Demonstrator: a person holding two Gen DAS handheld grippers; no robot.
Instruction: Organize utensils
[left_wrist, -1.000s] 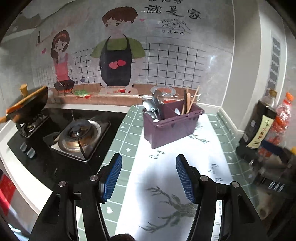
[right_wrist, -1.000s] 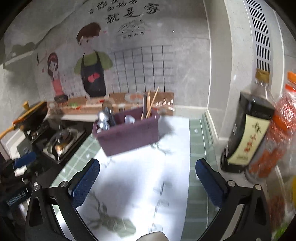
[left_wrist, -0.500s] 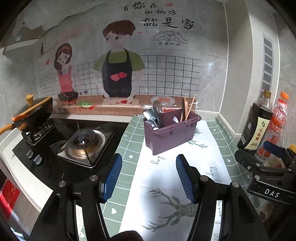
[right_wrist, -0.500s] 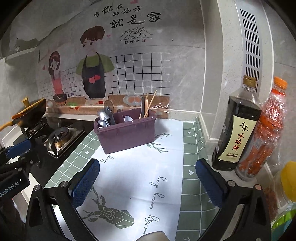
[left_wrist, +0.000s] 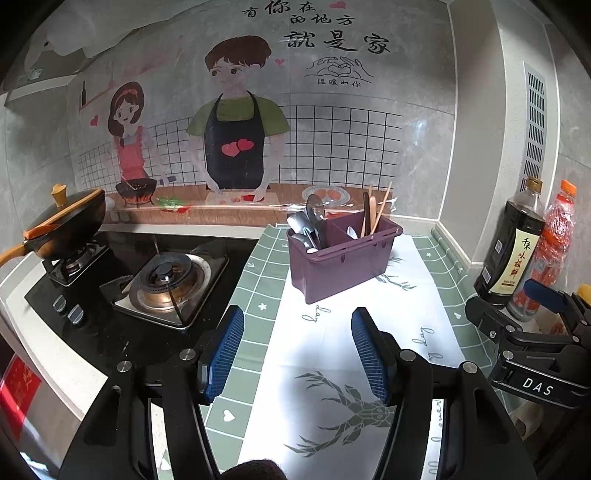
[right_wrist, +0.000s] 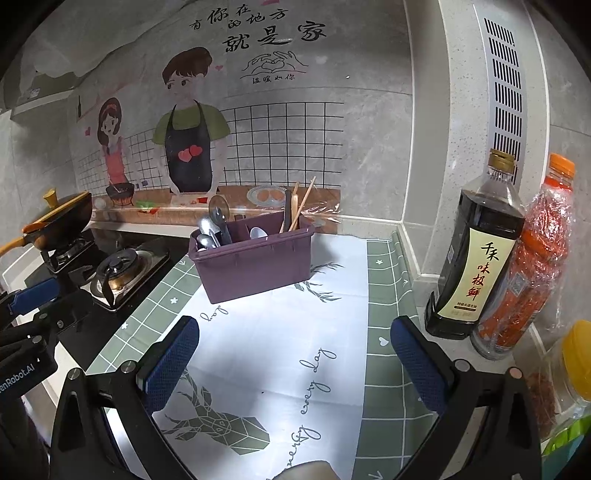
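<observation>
A purple utensil caddy (left_wrist: 343, 264) stands on the patterned counter mat (left_wrist: 332, 350), also in the right wrist view (right_wrist: 255, 266). Its left compartment holds metal spoons (left_wrist: 308, 225); a white spoon (left_wrist: 351, 232) lies in the middle; chopsticks (left_wrist: 375, 212) lean in the right compartment. My left gripper (left_wrist: 297, 349) is open and empty, well short of the caddy. My right gripper (right_wrist: 295, 363) is wide open and empty, also in front of the caddy. Each gripper shows at the edge of the other's view.
A gas stove (left_wrist: 166, 284) with a wok (left_wrist: 62, 225) lies to the left. A dark sauce bottle (right_wrist: 476, 251), a red bottle (right_wrist: 528, 266) and a yellow-capped container (right_wrist: 576, 362) stand on the right by the wall. The decorated back wall is behind the caddy.
Both grippers have pulled back and up from the caddy, which now looks smaller and farther away. Both stay open and empty.
</observation>
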